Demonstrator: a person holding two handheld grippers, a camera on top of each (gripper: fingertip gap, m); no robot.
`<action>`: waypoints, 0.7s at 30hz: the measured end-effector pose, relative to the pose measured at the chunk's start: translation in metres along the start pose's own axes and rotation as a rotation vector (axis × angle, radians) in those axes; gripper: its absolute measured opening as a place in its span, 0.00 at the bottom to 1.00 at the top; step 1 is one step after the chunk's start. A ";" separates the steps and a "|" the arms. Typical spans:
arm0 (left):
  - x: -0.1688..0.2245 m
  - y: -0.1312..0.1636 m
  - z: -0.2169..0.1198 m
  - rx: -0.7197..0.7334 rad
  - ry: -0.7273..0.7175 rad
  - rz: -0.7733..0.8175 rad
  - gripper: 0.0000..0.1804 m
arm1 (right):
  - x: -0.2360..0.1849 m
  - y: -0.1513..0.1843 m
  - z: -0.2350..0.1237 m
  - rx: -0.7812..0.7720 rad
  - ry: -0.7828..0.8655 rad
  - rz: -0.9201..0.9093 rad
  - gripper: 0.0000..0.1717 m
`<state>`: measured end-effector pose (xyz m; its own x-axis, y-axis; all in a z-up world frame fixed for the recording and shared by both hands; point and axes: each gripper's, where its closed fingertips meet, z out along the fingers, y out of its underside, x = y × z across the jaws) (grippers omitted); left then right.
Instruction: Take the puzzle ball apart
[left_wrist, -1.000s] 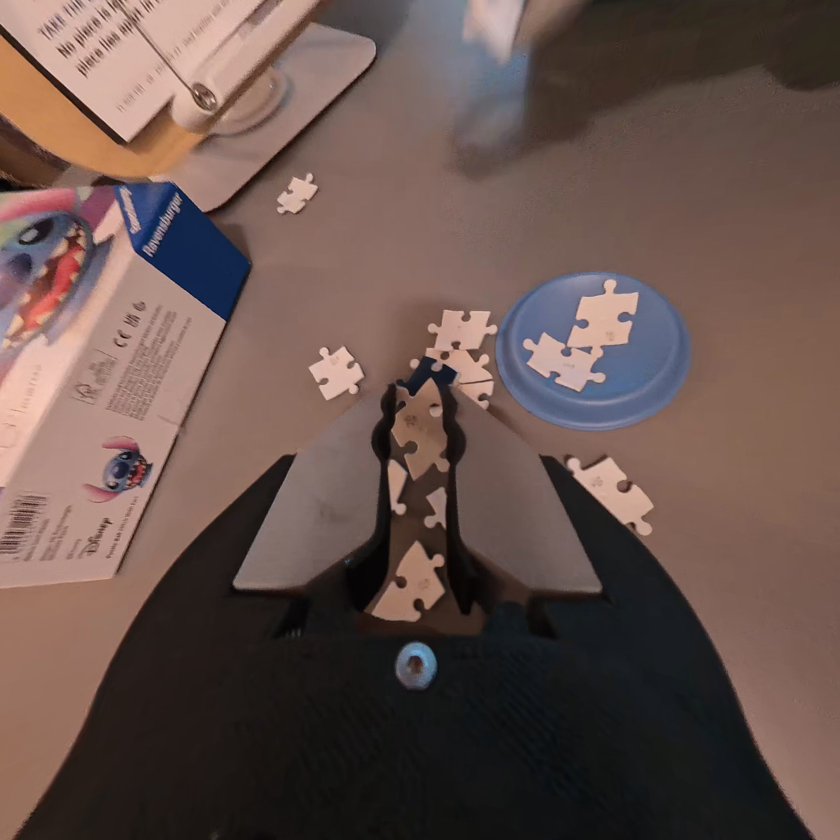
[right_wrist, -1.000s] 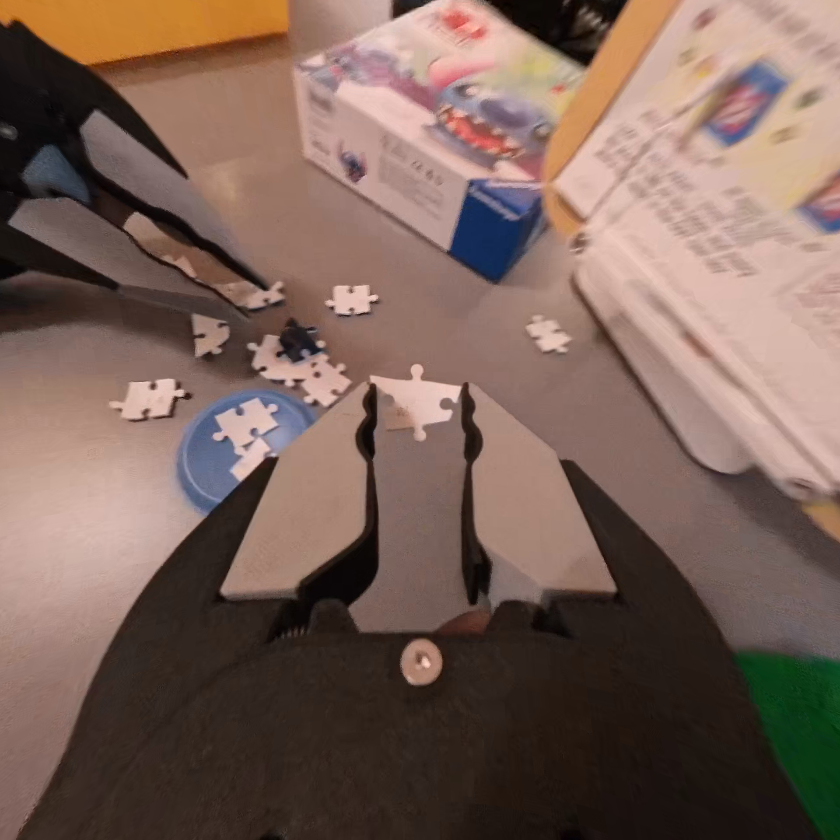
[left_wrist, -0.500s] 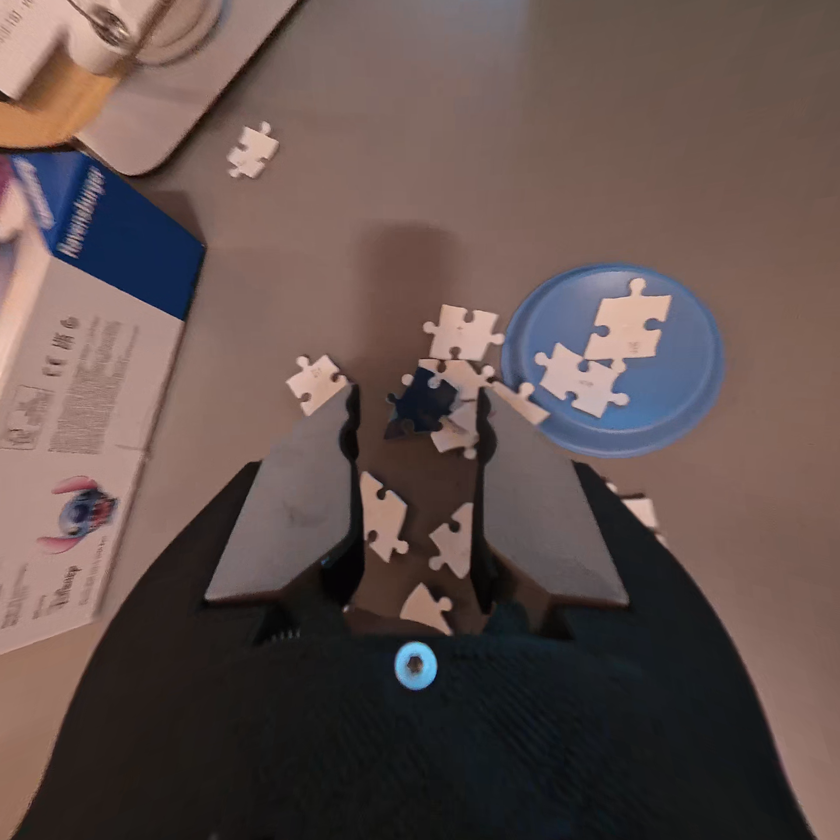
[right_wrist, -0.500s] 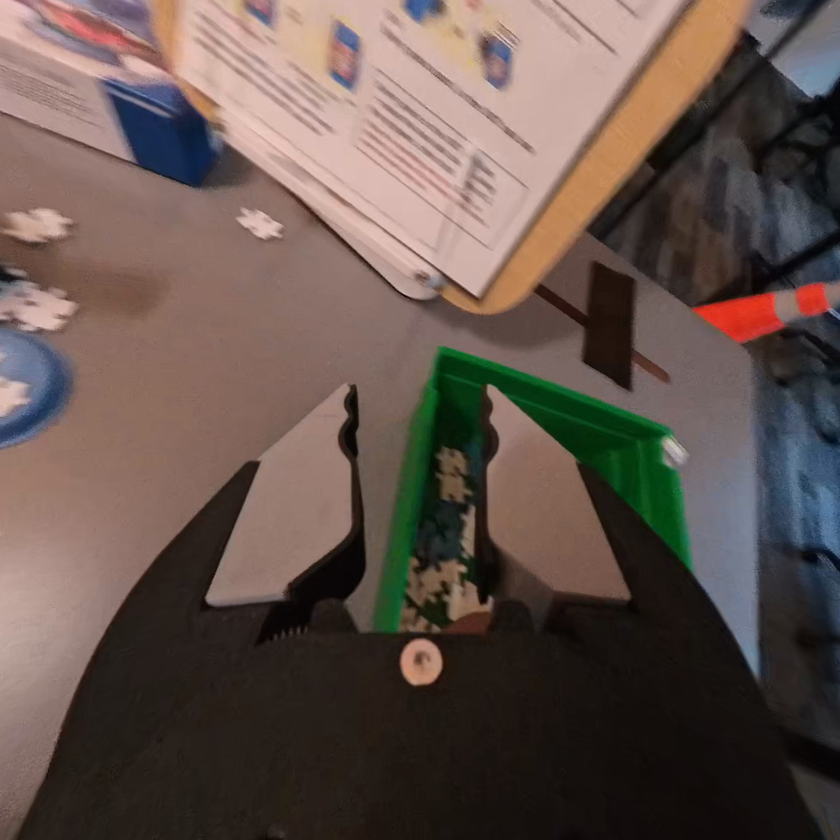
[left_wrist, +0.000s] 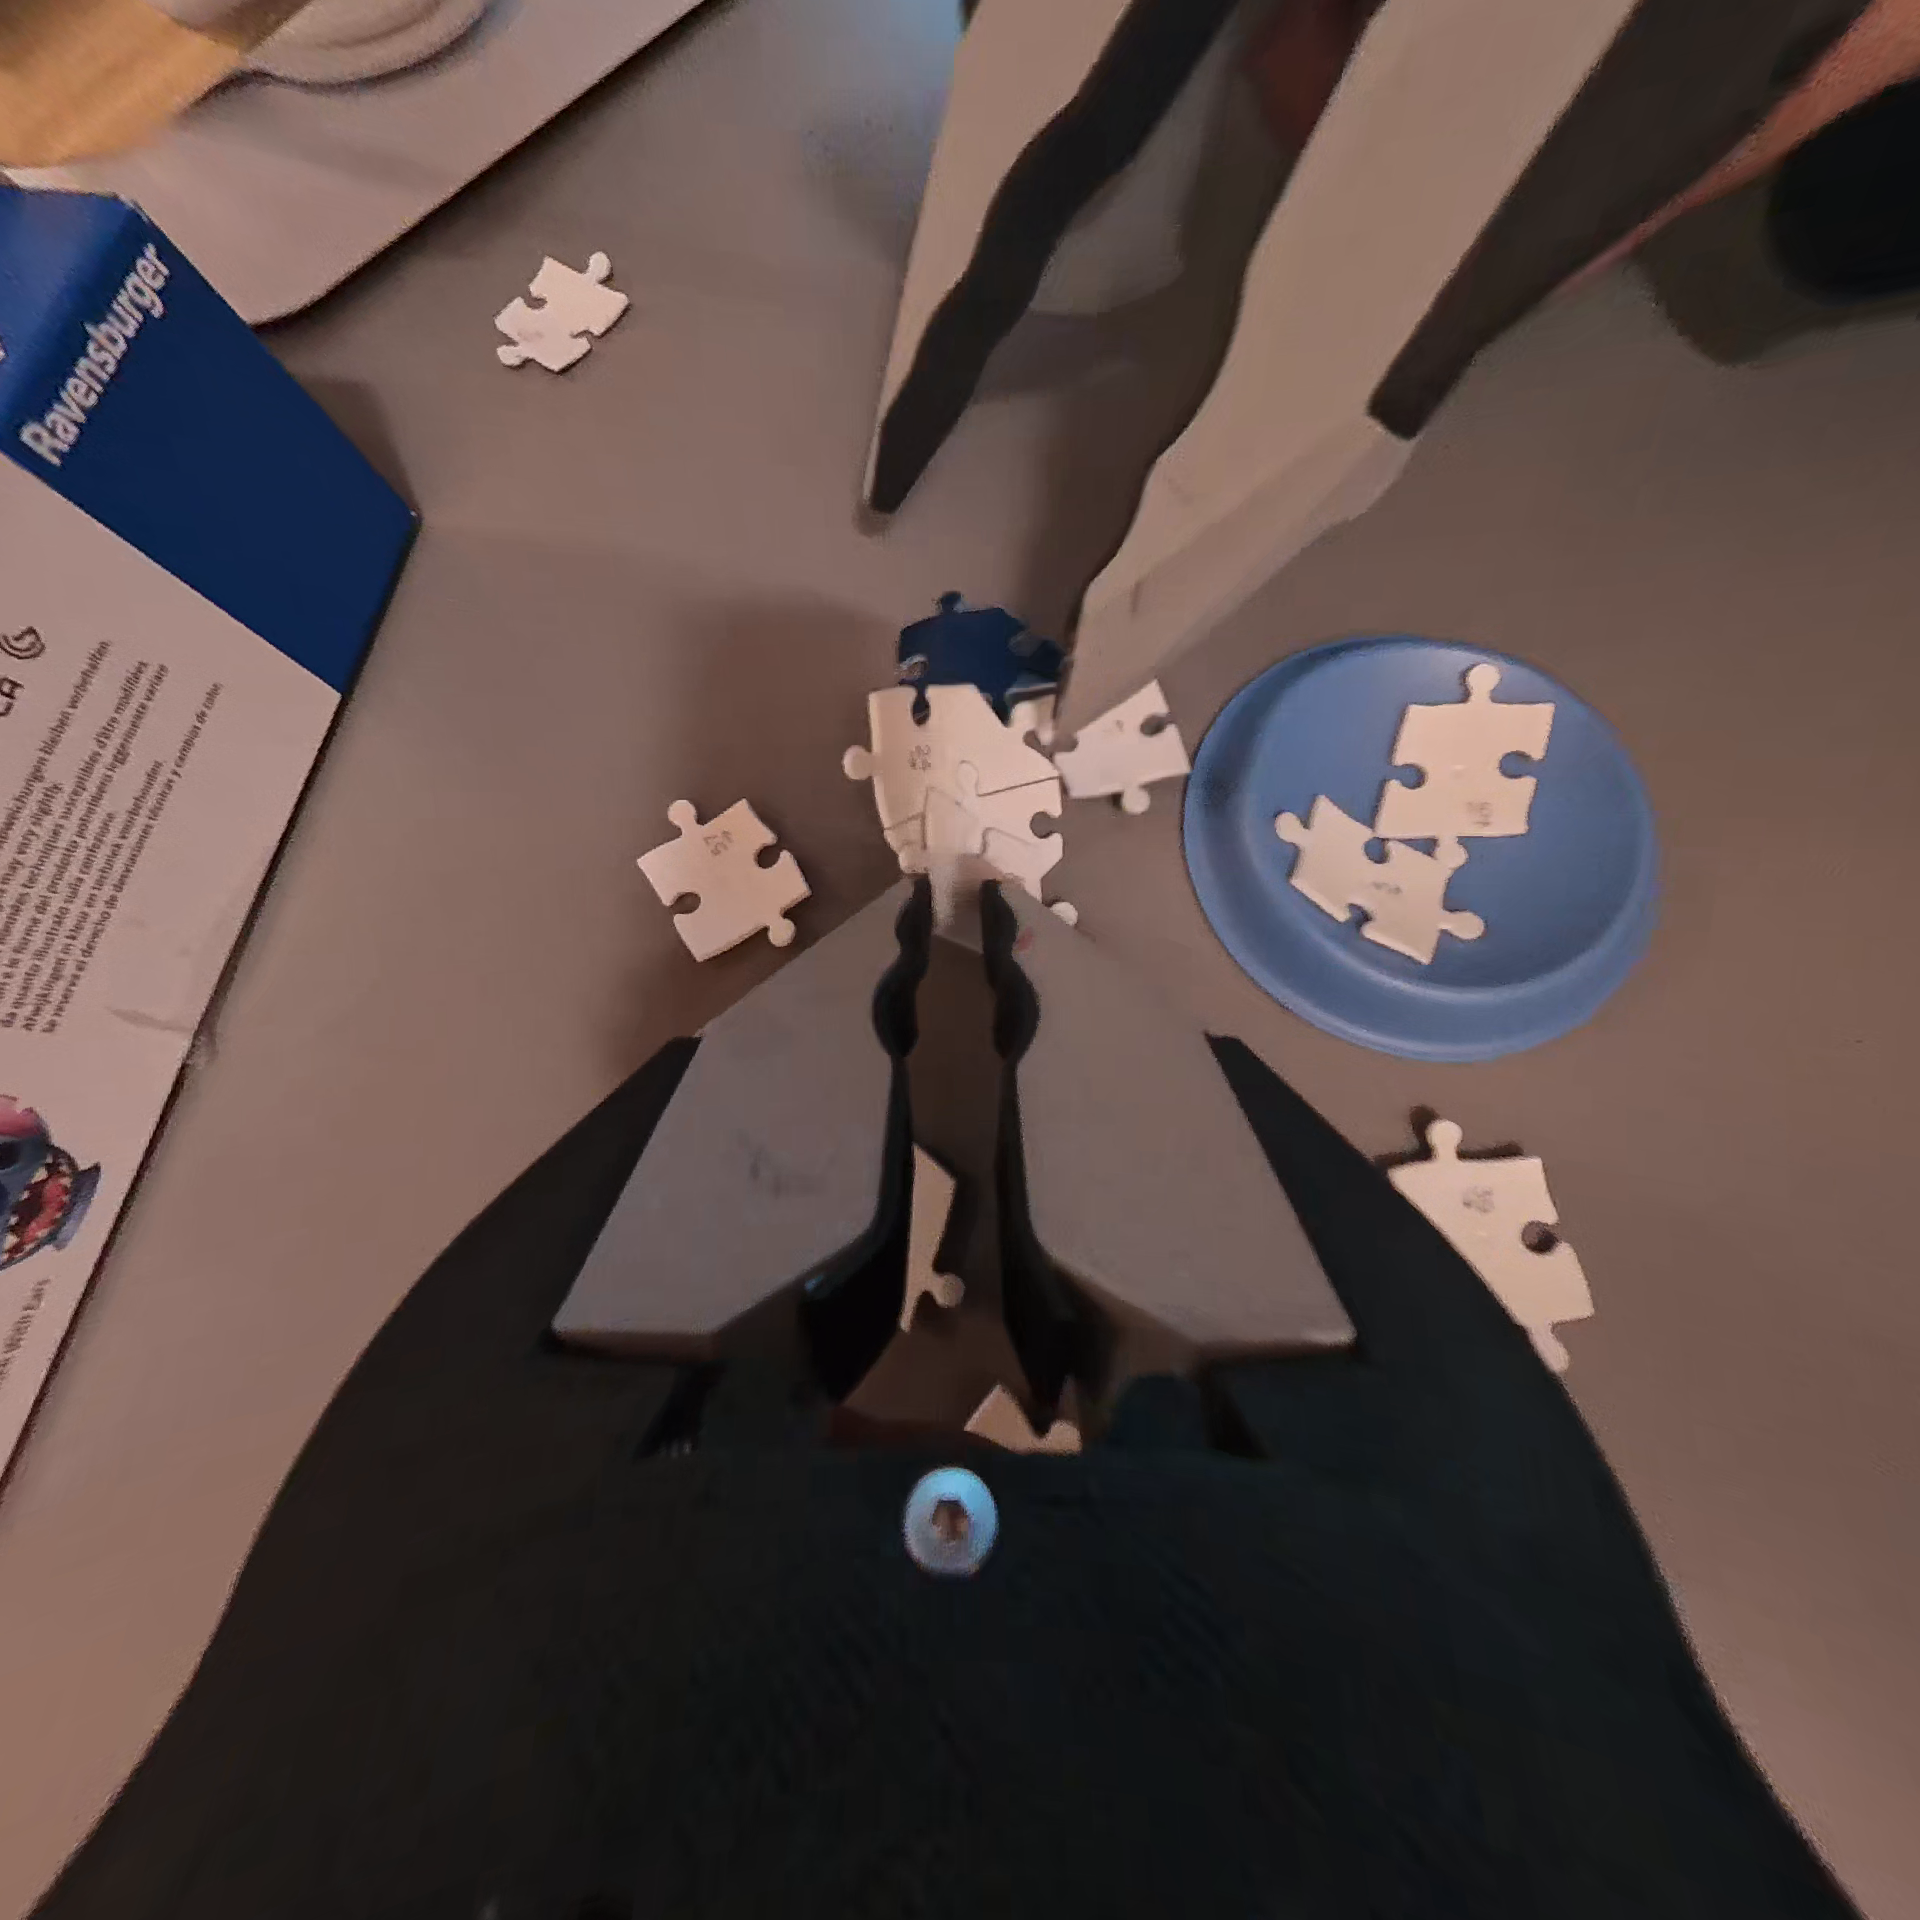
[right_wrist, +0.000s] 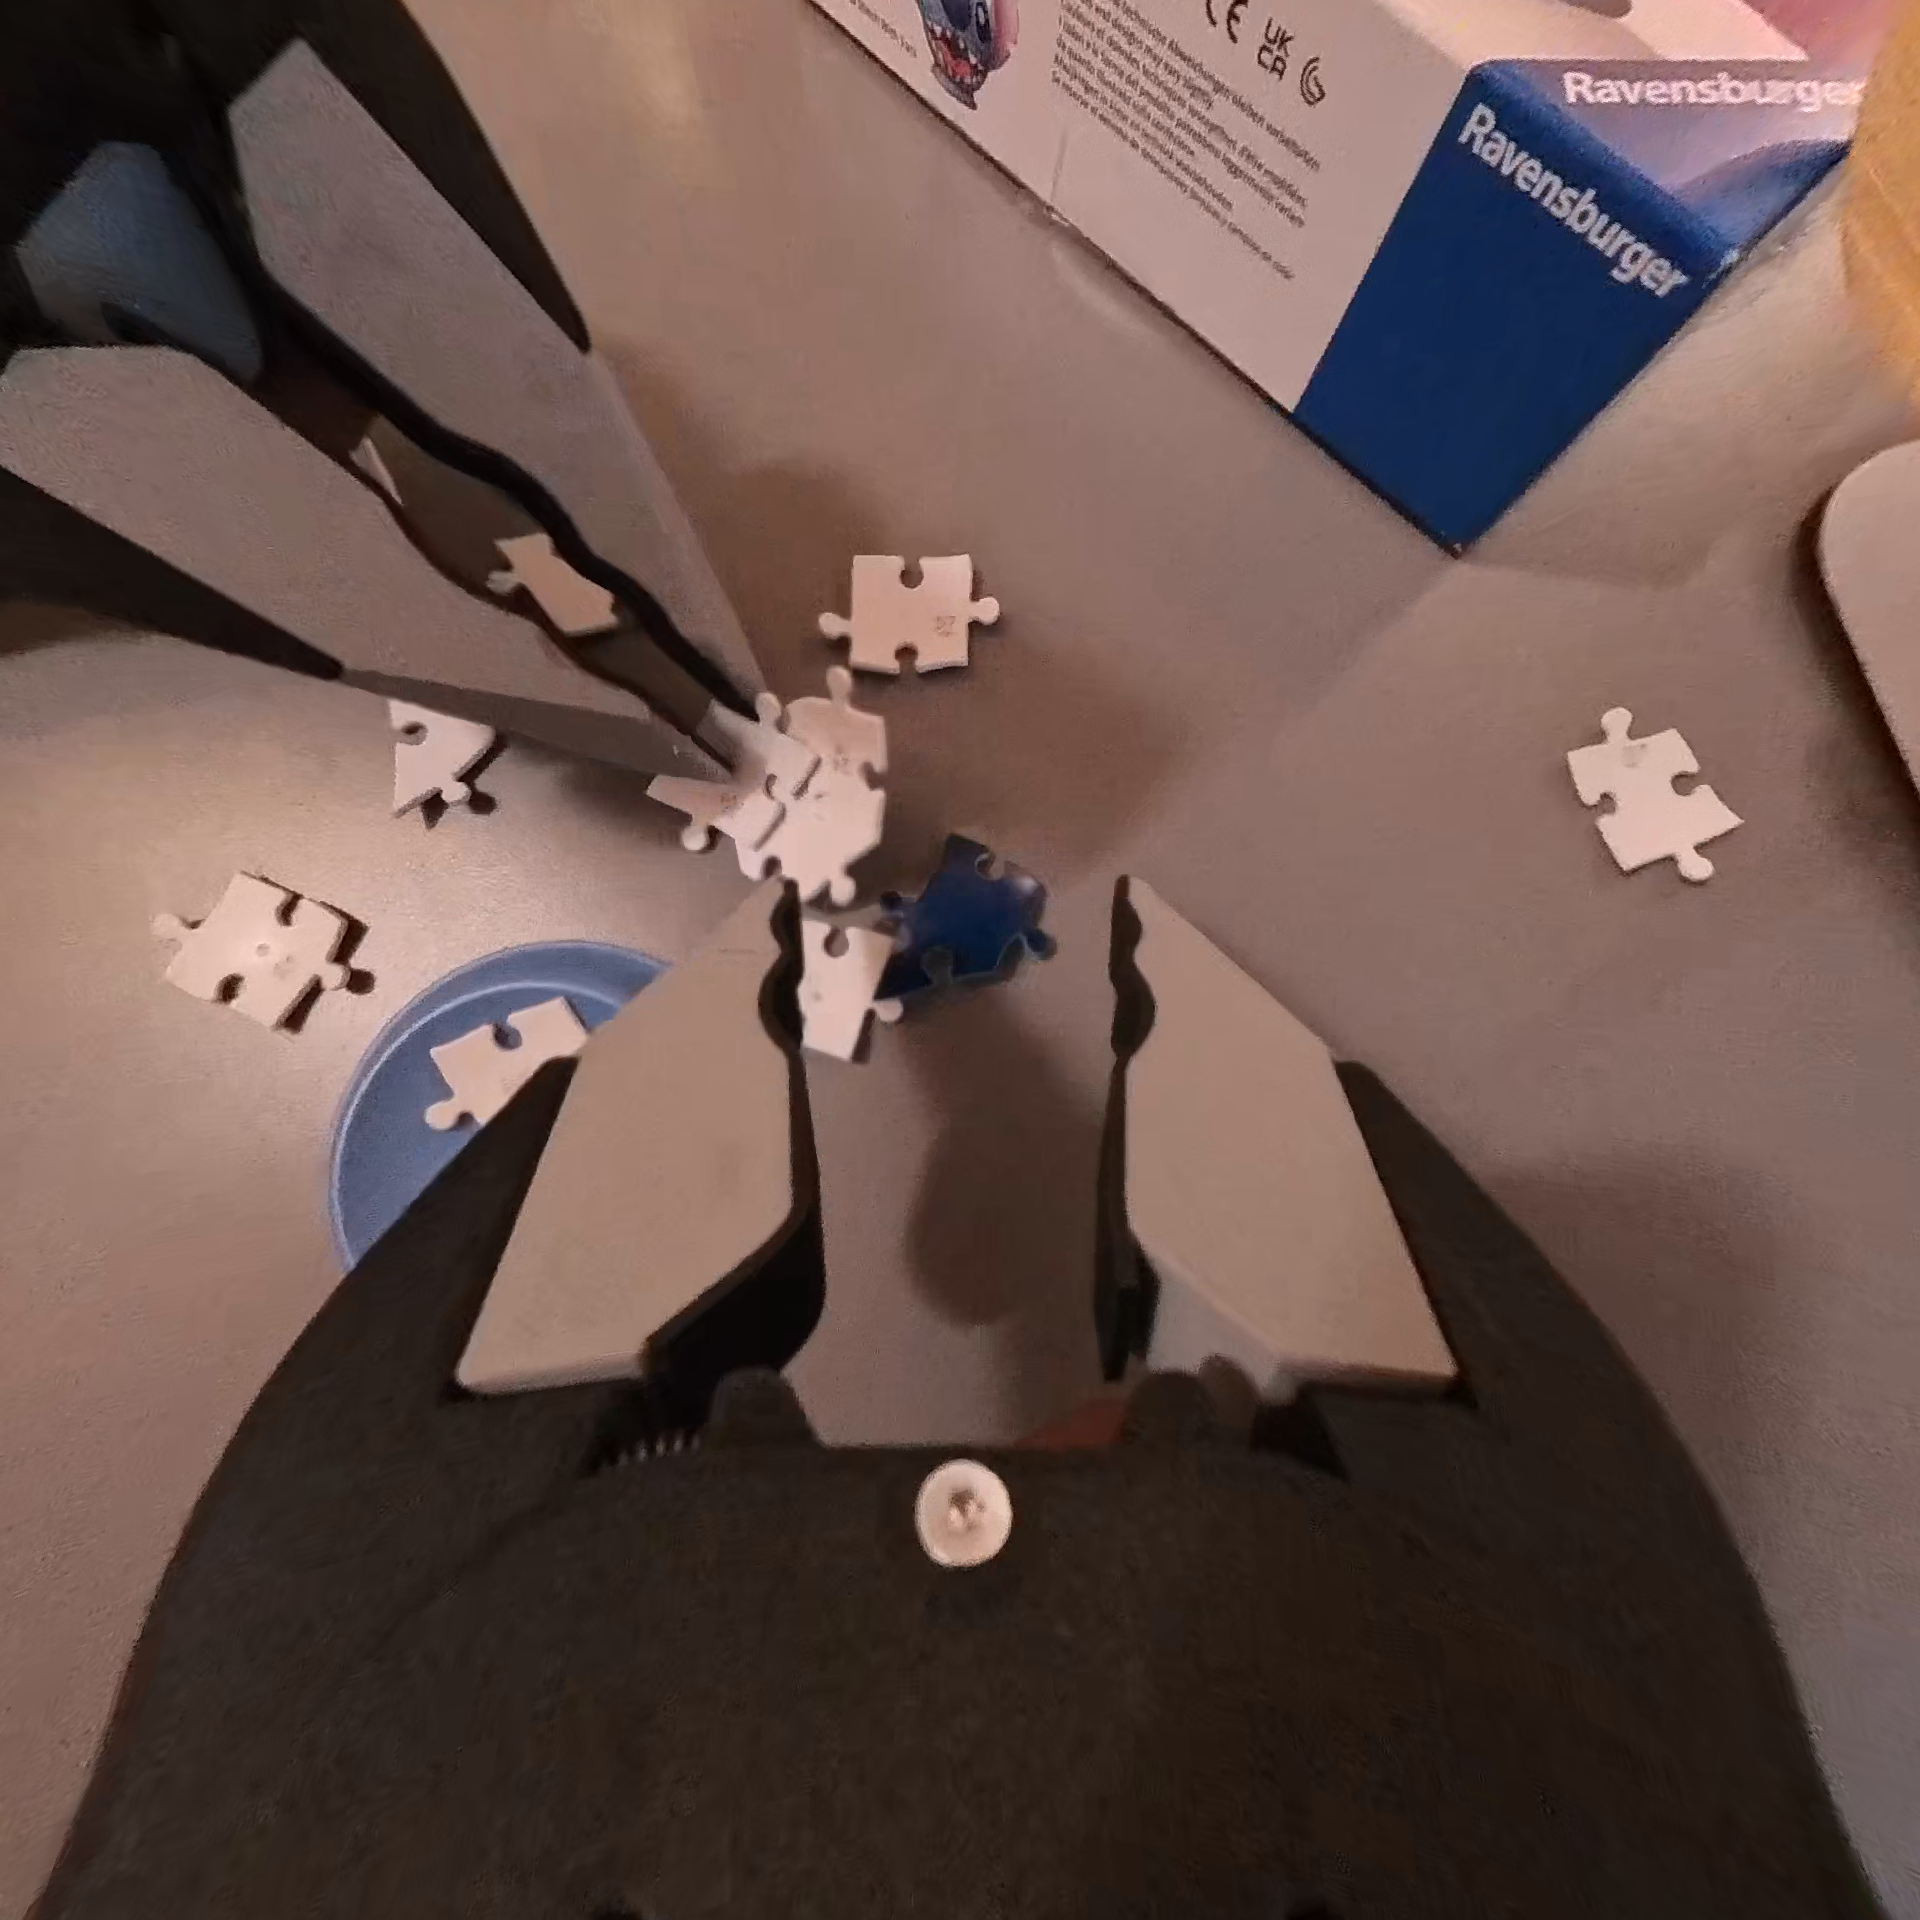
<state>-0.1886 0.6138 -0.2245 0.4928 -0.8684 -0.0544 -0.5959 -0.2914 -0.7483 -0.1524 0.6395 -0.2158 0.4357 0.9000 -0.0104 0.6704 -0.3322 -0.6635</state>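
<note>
We are holding the left hand-held gripper low over the grey tabletop, its jaws drawn narrow and pinching the near edge of a cluster of joined white puzzle pieces, whose far end is sticking out beyond the tips. Just past that cluster a dark blue puzzle piece is lying face up, and to the right of the tips a blue round lid is carrying two white pieces. A single white piece is resting just left of the tips, and the puzzle box is sitting farther left. We are keeping the right hand-held gripper with its jaws wide apart and gripping nothing; the dark blue piece and a white piece are lying on the tabletop between its fingers, the white one against the left finger. Ahead and left of its tips the other gripper is clamping the white cluster. A lone white piece is lying well off to its right, near the puzzle box.
</note>
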 end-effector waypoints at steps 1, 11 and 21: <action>0.000 -0.001 0.000 0.003 -0.009 0.010 0.04 | -0.001 0.000 0.003 -0.001 -0.028 0.014 0.34; 0.001 -0.012 -0.009 0.079 -0.010 0.018 0.00 | -0.032 -0.015 0.002 0.096 -0.125 -0.121 0.07; -0.003 -0.012 -0.008 0.089 -0.031 -0.016 0.04 | -0.034 -0.017 -0.010 0.184 -0.270 0.031 0.00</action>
<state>-0.1878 0.6166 -0.2102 0.5224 -0.8505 -0.0616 -0.5301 -0.2673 -0.8047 -0.1728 0.6119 -0.1966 0.2629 0.9408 -0.2140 0.5291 -0.3261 -0.7834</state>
